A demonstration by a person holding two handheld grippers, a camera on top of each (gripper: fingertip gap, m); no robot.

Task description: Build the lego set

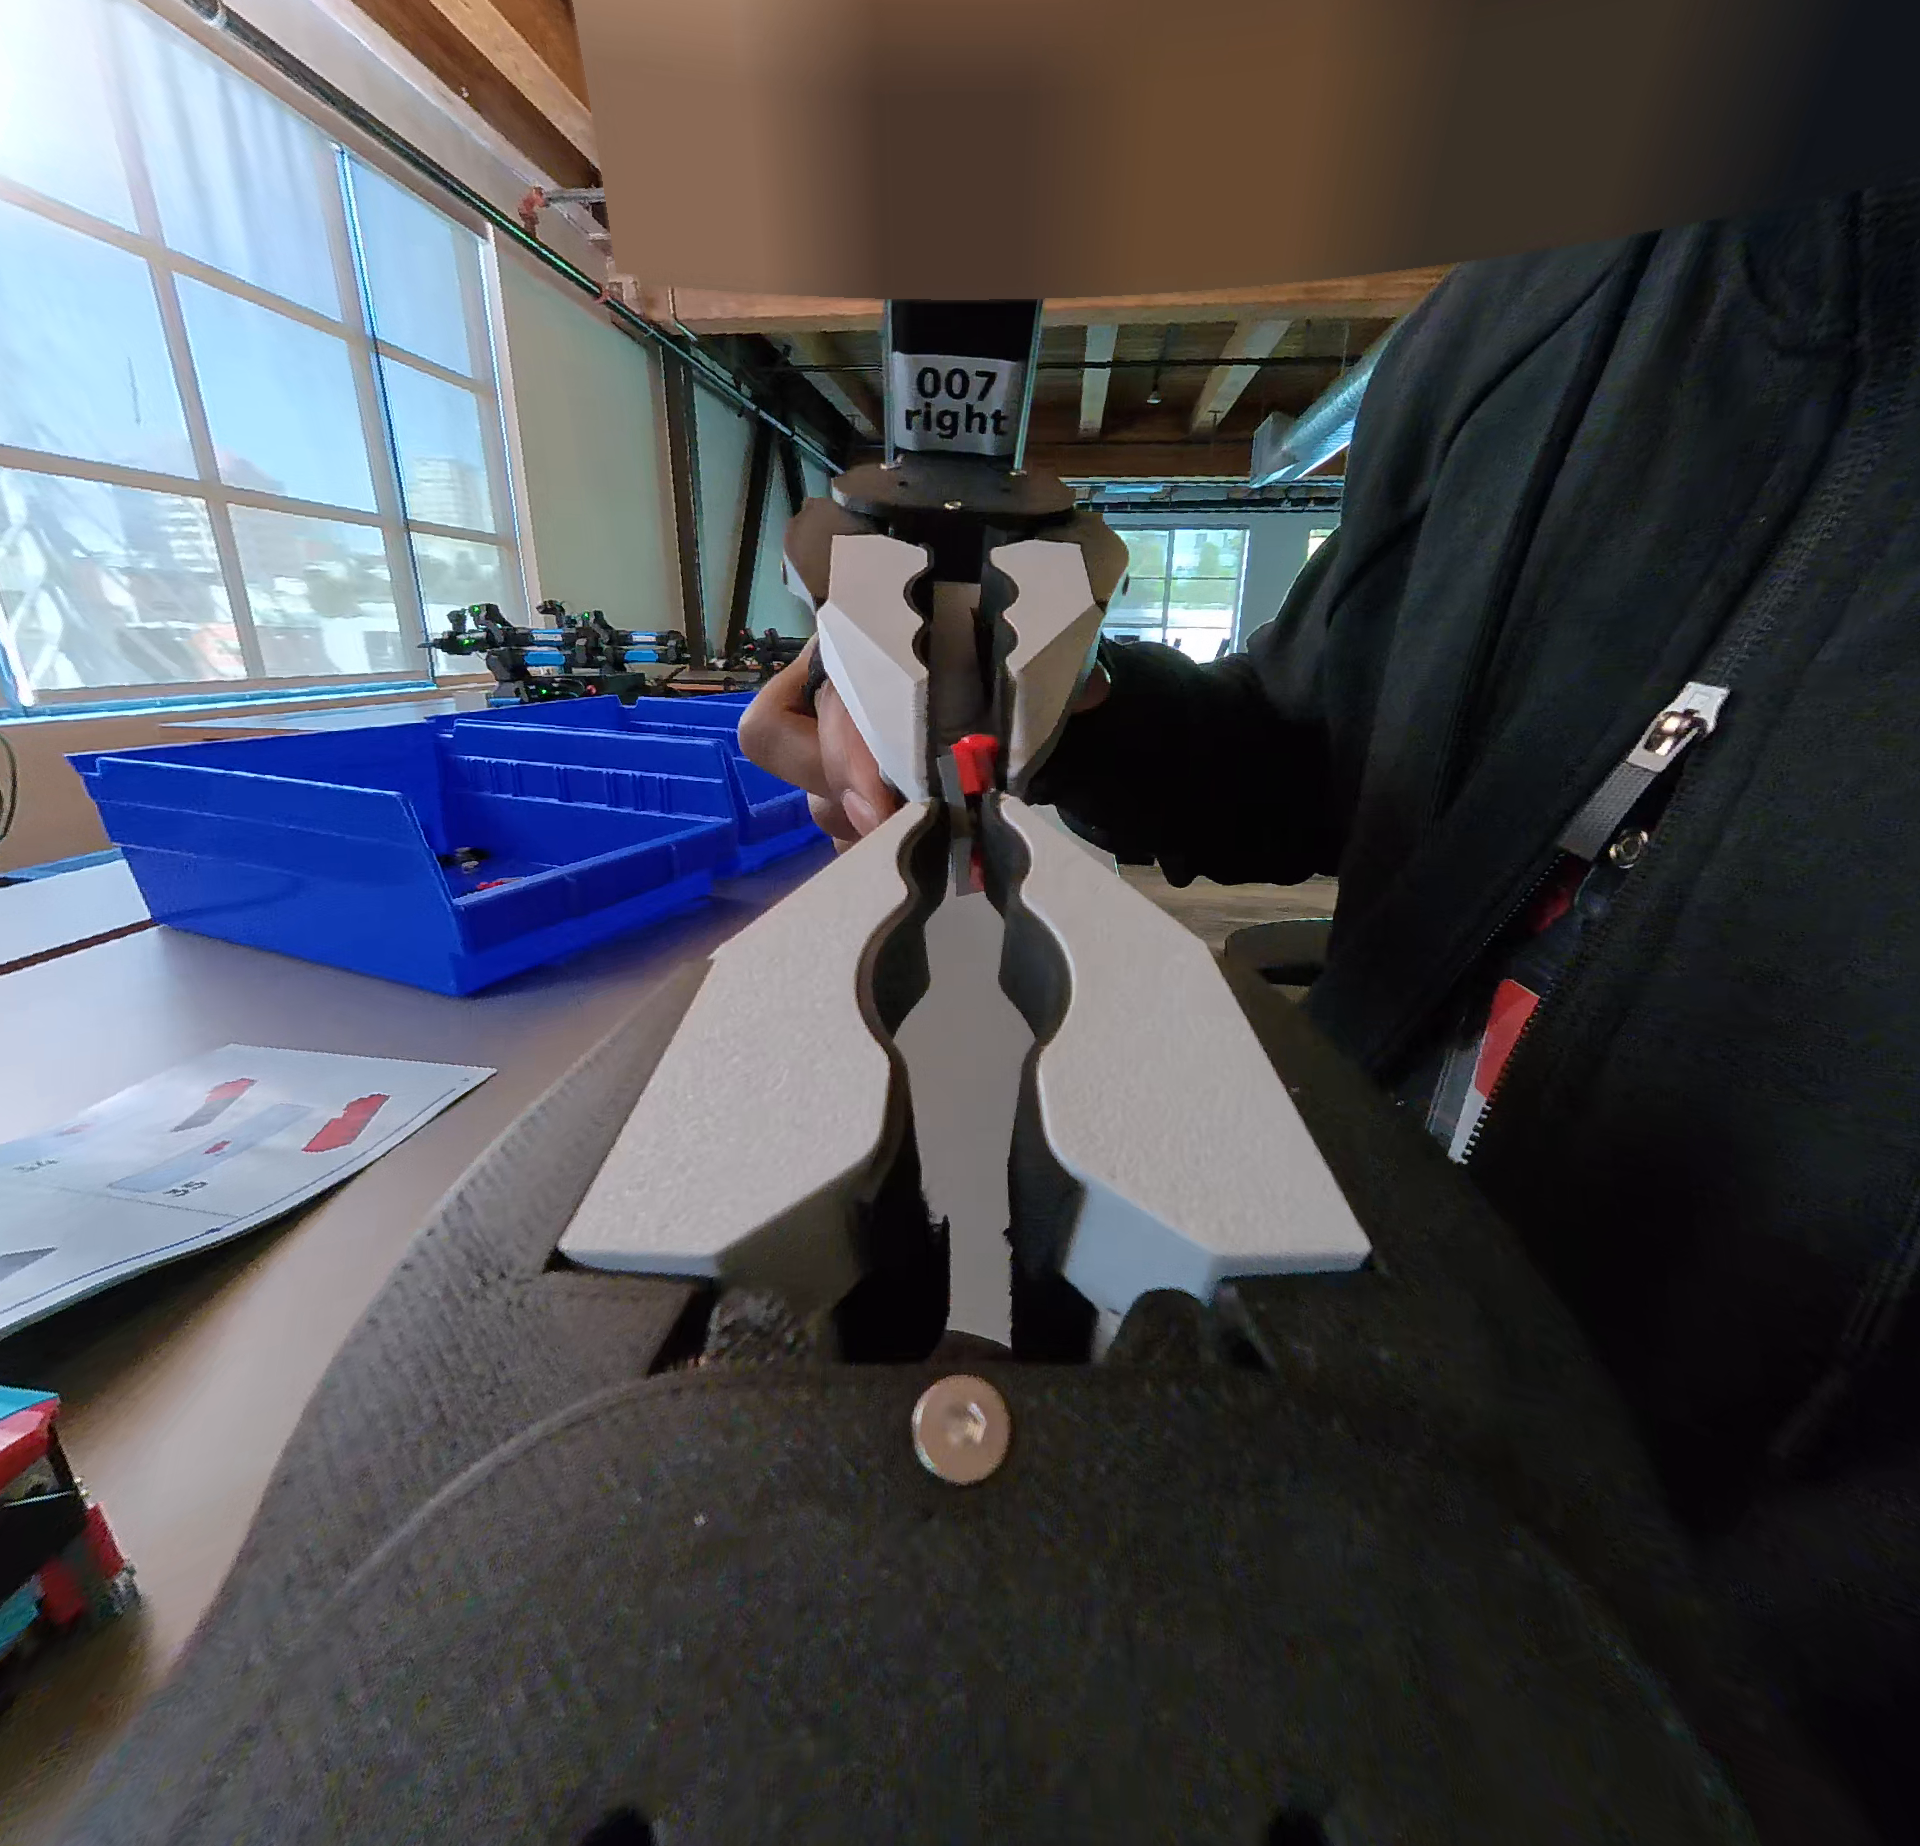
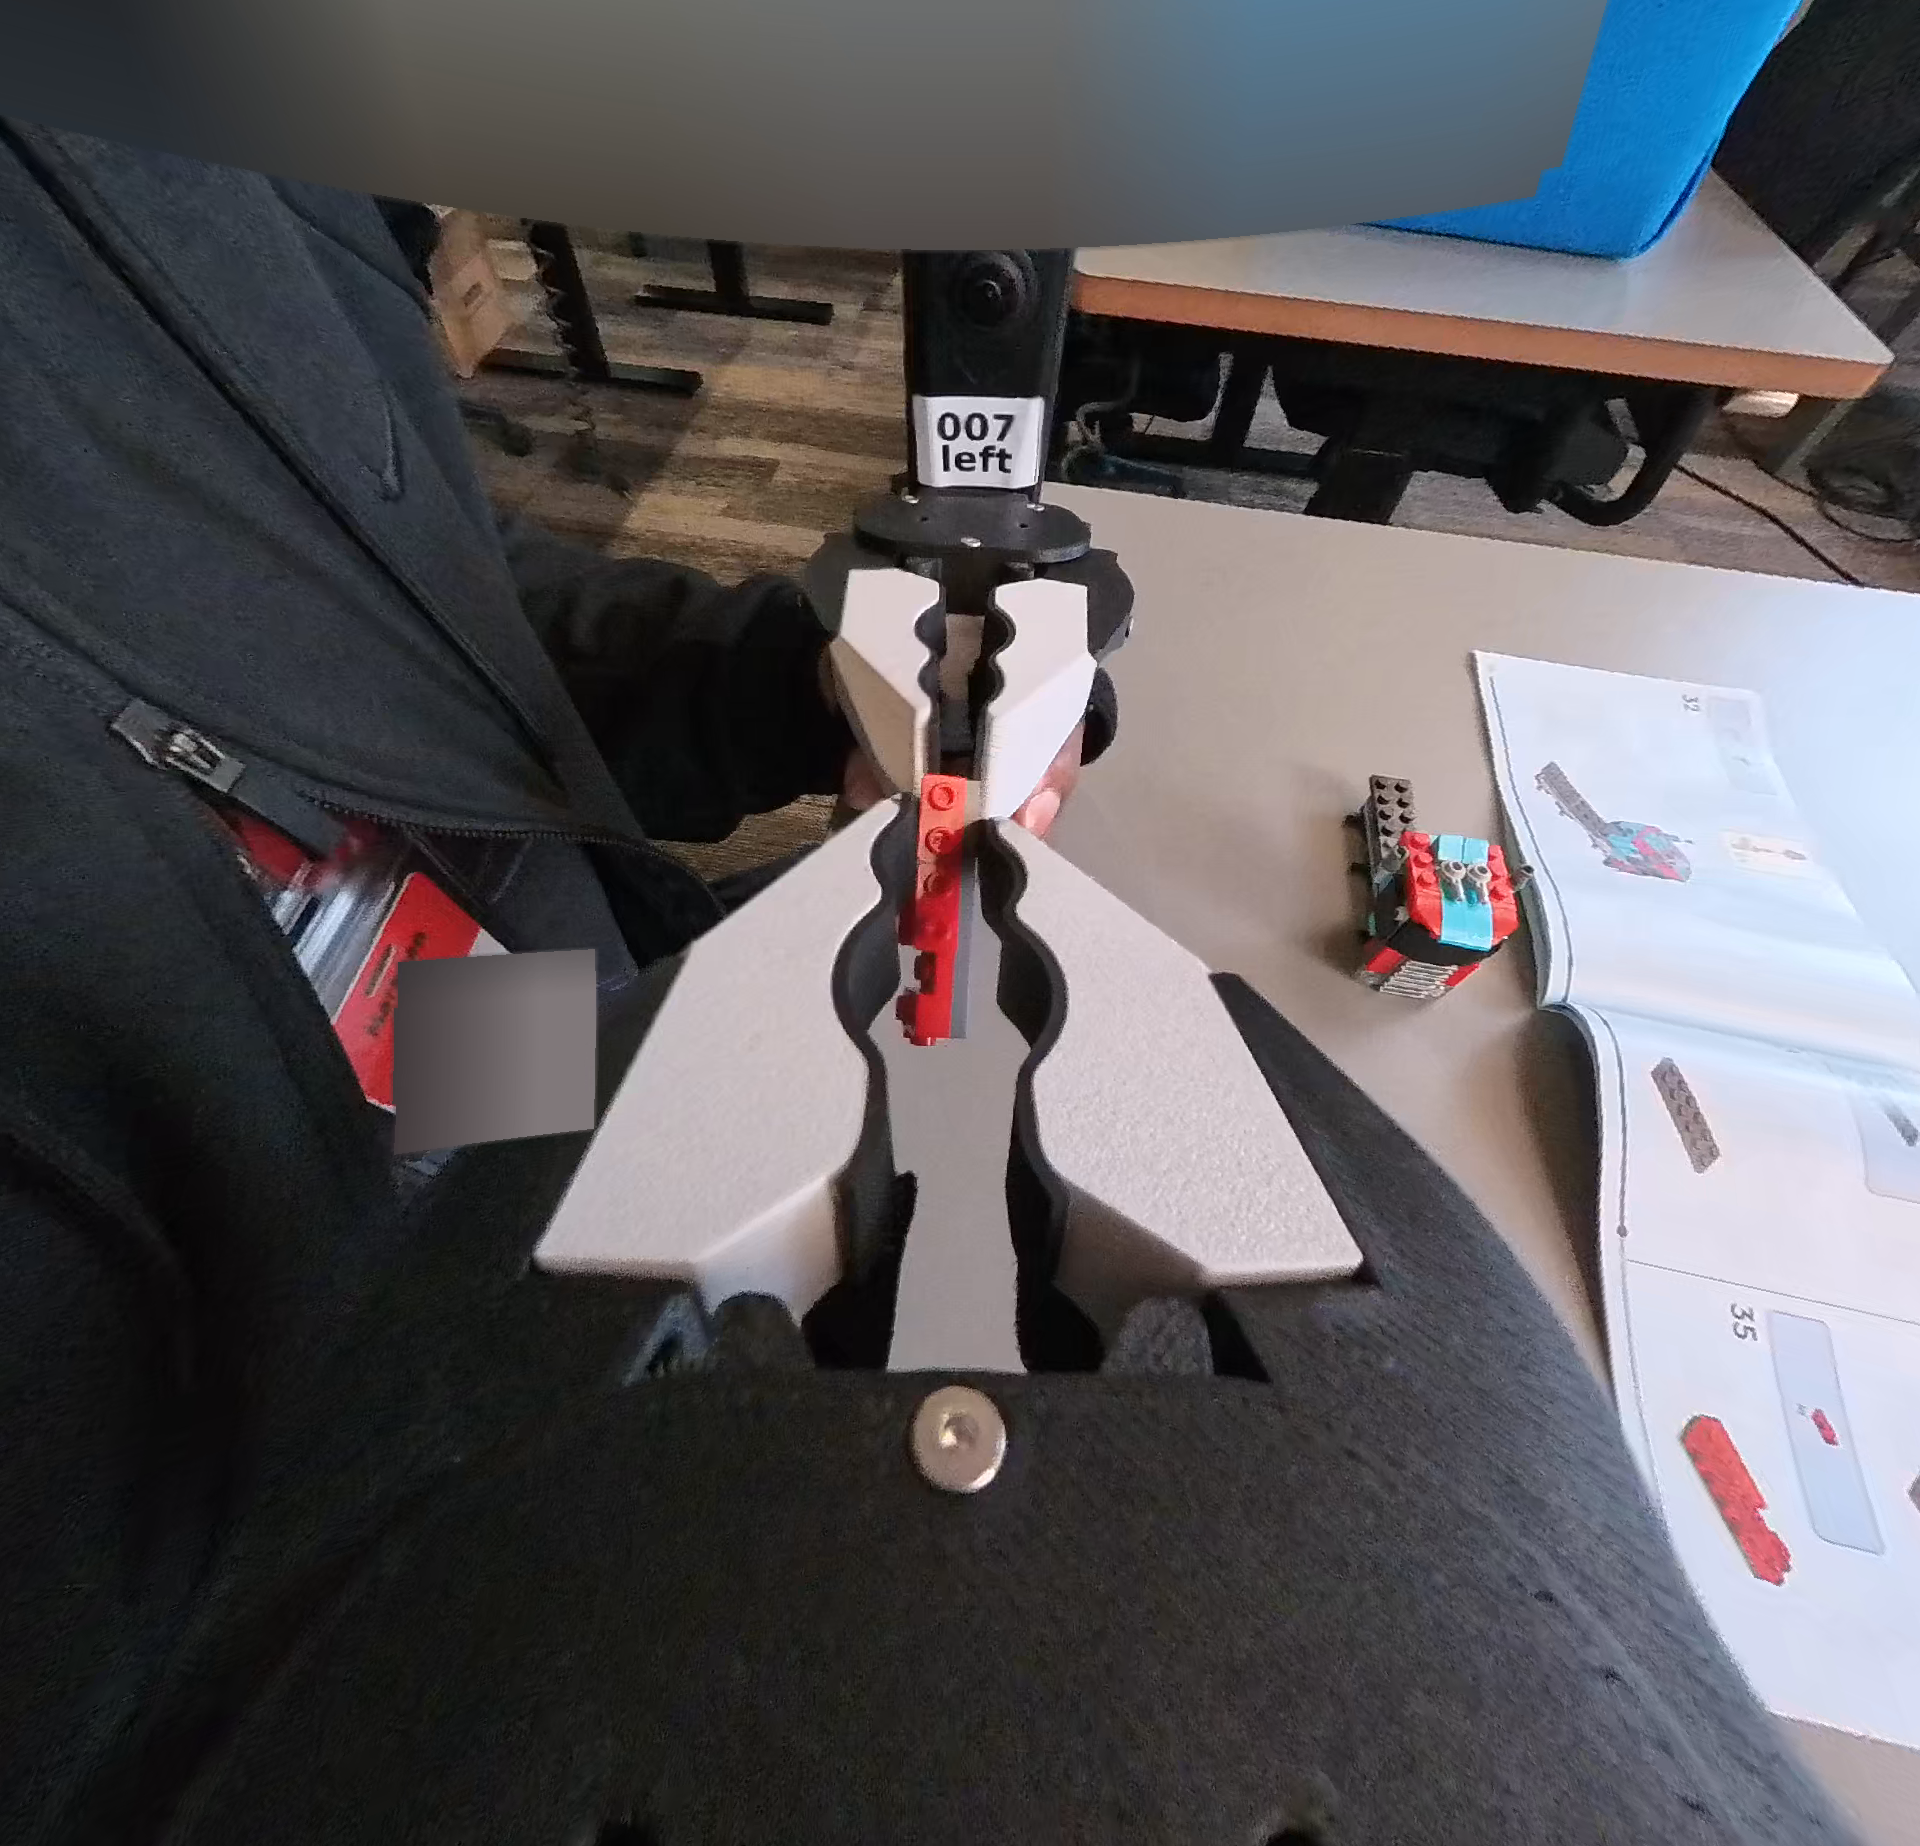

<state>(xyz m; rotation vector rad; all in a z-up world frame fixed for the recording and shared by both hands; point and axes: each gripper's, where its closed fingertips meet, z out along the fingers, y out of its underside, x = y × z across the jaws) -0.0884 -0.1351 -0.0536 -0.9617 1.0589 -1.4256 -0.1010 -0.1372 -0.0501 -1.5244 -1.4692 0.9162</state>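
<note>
Tip to tip in mid-air above the table (image 2: 1299,653), the right gripper (image 2: 940,851) is clamped along a red-and-grey brick strip (image 2: 935,923) that runs back between its jaws, and the left gripper (image 1: 961,820) pinches the same strip's end (image 1: 968,799) from the opposite side. Off to the right gripper's side the half-built red, black and teal model (image 2: 1439,903) stands on the table just beside the open instruction booklet (image 2: 1714,1121). Blue bins (image 1: 416,861) sit beyond the left gripper, near the windows.
</note>
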